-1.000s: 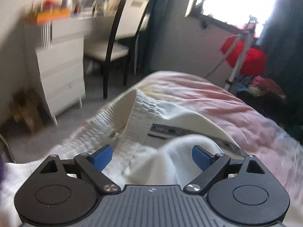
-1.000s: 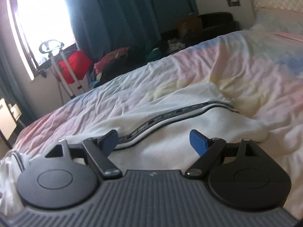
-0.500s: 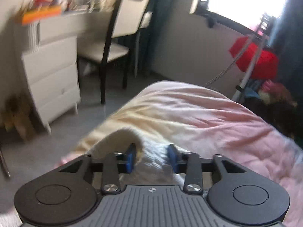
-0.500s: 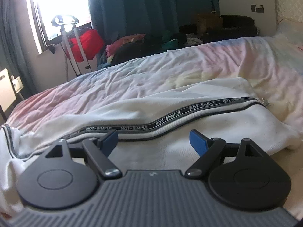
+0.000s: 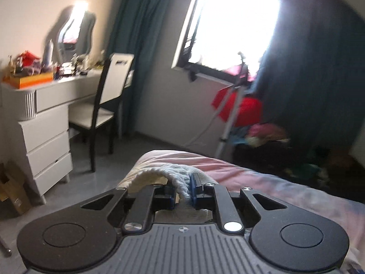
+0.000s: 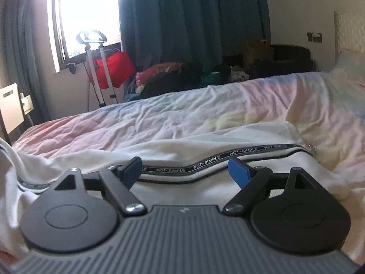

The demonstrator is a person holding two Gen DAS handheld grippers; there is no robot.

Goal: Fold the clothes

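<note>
Left gripper [image 5: 183, 190] clenched on ribbed waistband [image 5: 173, 174], rest hidden behind tool. Right gripper [image 6: 187, 171] spread above white garment [image 6: 205, 188] on bedspread [image 6: 182, 118]; zipper tape [image 6: 205, 161] reading "NOT-SIMPLE".

The right claw [image 6: 186, 169] gapes over white trousers [image 6: 205, 189] spread on the bed [image 6: 182, 118].

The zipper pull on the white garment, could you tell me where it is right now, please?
In the right wrist view the zipper pull lies at the right end of the lettered tape, on the bedspread, beyond the open right gripper.
</note>
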